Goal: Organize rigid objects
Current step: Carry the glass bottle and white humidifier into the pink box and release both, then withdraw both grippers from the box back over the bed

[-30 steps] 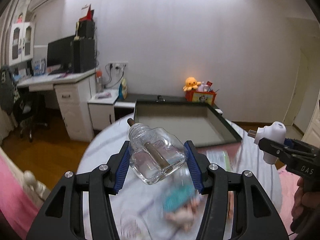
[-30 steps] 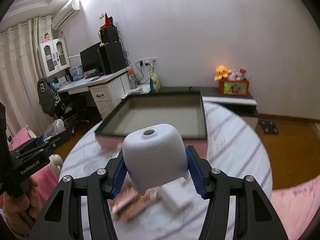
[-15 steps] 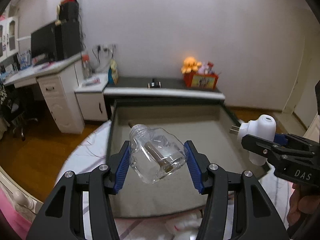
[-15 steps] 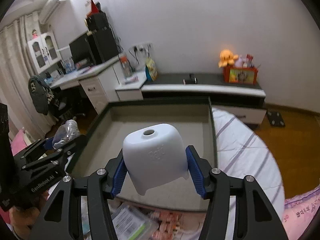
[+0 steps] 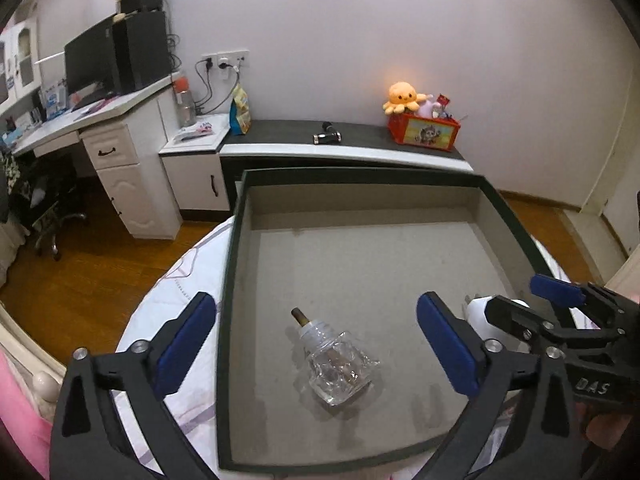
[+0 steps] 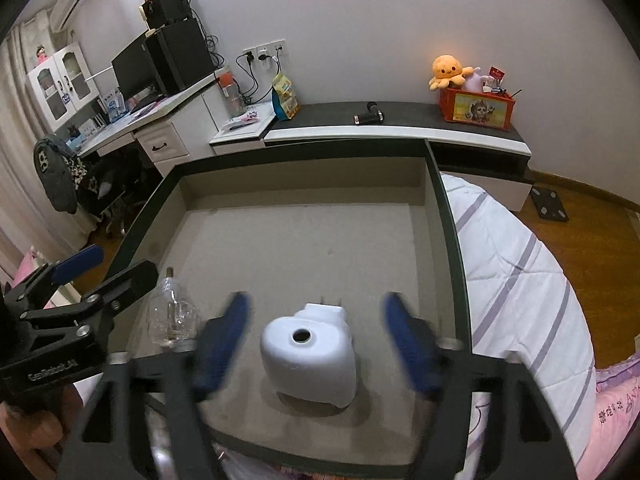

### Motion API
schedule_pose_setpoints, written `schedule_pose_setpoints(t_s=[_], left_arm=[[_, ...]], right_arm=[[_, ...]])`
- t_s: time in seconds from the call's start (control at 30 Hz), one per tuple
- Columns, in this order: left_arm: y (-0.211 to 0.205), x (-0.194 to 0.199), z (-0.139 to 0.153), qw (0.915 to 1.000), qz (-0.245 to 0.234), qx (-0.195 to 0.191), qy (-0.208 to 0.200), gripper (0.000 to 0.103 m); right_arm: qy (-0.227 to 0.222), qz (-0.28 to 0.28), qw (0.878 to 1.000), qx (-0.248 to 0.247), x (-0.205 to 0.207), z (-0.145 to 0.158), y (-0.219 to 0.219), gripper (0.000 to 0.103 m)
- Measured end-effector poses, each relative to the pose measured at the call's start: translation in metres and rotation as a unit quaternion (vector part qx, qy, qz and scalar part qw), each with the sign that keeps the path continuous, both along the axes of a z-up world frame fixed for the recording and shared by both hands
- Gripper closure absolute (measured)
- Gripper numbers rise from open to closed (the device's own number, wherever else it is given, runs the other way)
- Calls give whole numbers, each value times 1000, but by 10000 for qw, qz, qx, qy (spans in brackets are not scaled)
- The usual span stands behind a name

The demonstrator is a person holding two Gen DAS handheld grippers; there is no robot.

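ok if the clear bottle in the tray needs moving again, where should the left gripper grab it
Grip the wide body of the clear bottle, from above. It lies on its side in the tray, neck and wick pointing away, so the left gripper, now open, can close across its flanks.

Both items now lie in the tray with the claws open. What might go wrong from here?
The bottle lies on its side on the tray floor, so it may roll. The left claw and right claw hang close together over it and the plug-in; pulling back could knock either.
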State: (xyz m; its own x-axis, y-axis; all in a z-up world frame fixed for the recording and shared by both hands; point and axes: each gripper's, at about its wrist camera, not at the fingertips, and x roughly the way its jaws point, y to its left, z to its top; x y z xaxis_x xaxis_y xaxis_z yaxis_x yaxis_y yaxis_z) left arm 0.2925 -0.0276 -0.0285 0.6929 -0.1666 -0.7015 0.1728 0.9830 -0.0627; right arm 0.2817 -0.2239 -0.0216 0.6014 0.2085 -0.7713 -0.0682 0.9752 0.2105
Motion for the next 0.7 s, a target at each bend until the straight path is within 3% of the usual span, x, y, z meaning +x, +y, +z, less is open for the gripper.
schedule_pose_setpoints(t_s=[0.1,0.17,0.47,0.7], left_arm=[[13,-23,11,9995,61,-199,-220,0],[20,-35,16,9992,91,-249,-286,0],[42,-117,47,9938,189,-620,-905,0],[45,-164,63,9906,252,-599,-1201,0]], right_arm=[[8,-108,9999,-63,-9,8,-3,14],[-161,-169,9997,118,-21,16,-6,0],[-895,-192,9951,365,-89,54,0,0],[-1386,-78,9886,588,-147,76,5,0]])
